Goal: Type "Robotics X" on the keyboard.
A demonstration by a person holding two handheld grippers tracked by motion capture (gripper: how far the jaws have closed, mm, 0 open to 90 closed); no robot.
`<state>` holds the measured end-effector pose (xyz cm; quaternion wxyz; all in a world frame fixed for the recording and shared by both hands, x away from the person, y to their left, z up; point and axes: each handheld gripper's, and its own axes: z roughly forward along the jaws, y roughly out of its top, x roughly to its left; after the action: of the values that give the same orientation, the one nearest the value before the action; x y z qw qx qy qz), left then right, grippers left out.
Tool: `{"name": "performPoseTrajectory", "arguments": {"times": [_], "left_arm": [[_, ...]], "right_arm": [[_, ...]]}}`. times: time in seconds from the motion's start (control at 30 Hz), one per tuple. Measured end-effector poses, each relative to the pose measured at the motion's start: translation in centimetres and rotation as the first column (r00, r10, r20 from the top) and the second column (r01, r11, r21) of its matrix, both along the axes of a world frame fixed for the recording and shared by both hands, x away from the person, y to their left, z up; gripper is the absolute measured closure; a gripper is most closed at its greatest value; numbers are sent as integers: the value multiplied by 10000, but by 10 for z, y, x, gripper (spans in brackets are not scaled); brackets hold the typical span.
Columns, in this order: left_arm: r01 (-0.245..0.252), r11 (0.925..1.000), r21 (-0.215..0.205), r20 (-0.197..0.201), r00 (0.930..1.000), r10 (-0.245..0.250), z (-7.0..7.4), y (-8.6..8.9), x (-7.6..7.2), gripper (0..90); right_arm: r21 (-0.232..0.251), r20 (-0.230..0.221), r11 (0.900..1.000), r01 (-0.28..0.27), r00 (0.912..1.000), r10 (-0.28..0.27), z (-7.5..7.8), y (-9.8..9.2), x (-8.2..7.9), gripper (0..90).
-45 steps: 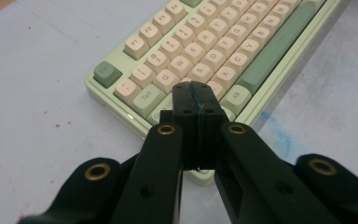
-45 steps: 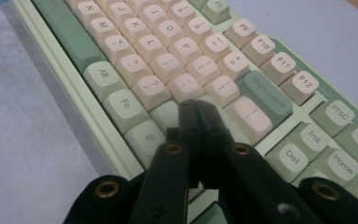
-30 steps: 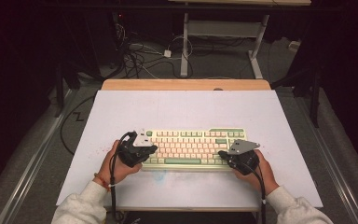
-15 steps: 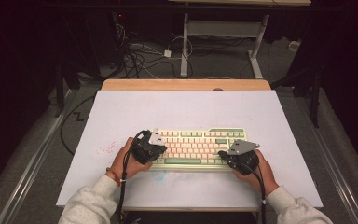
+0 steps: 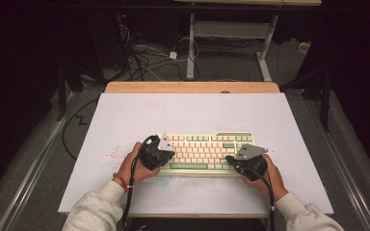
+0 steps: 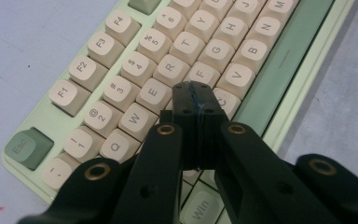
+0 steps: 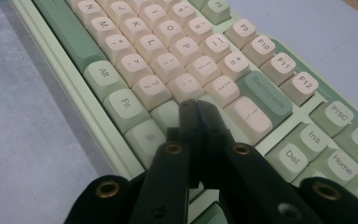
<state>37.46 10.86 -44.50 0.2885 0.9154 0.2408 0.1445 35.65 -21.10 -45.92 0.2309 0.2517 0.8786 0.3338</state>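
A pale green keyboard (image 5: 203, 144) with cream keys lies on the white mat, near its front middle. My left gripper (image 5: 169, 157) is over the keyboard's left end, held in a hand. In the left gripper view its jaws are pressed together, with the tip (image 6: 196, 92) low over the keys (image 6: 153, 93) around D and C, nothing between them. My right gripper (image 5: 229, 159) is over the keyboard's right part. In the right gripper view its jaws are also together, and the tip (image 7: 197, 108) hovers just above the keys (image 7: 186, 86) near the Enter and Shift area.
The white mat (image 5: 192, 113) covers a wooden table (image 5: 192, 87). Small red specks (image 5: 110, 154) mark the mat left of the keyboard. Cables (image 5: 144, 60) and a white desk frame (image 5: 191, 43) stand on the dark floor beyond the table.
My left gripper has moved right from beside the keyboard's left end onto its left keys. The right gripper has stayed where it was.
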Motion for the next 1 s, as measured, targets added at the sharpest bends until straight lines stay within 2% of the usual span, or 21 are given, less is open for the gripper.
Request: {"name": "performPoseTrajectory", "arguments": {"times": [0.3,0.4,0.47,0.57,0.7,0.73,0.77,0.8,0.87,1.0], "left_arm": [[108,9999,-20,-59,9999,-108,-3,-2,1,871],[151,9999,0,9,9999,-151,-2,-2,-1,871],[77,10000,18,286,9996,-77,1,-2,-3,871],[184,9998,-116,314,9993,-180,5,-2,-6,871],[228,9997,97,178,9996,-230,1,-3,-4,872],[264,9993,248,46,9996,-265,-2,-4,-4,872],[207,9992,330,86,9997,-210,-6,-5,-4,872],[147,9997,194,178,9997,-151,-7,-5,-5,872],[192,9995,264,100,9998,-195,-5,-4,-6,872],[124,9999,84,357,9993,-127,-1,-1,-9,861]], "right_arm": [[123,-62,9999,31,10000,-30,-1,0,2,900],[75,2,10000,59,10000,-59,-1,0,1,900],[85,11,10000,28,10000,-28,-1,-1,0,900],[142,-36,9999,57,10000,-56,-1,-2,0,900],[100,3,9999,29,10000,-29,-1,-2,0,900],[94,16,10000,32,10000,-32,-1,-2,0,900],[92,40,9999,44,10000,-44,-1,-2,0,900],[78,50,10000,43,10000,-43,-1,-2,0,900],[70,42,10000,41,10000,-41,-1,-2,-1,900],[89,-19,10000,25,10000,-25,0,-3,0,900]]}}
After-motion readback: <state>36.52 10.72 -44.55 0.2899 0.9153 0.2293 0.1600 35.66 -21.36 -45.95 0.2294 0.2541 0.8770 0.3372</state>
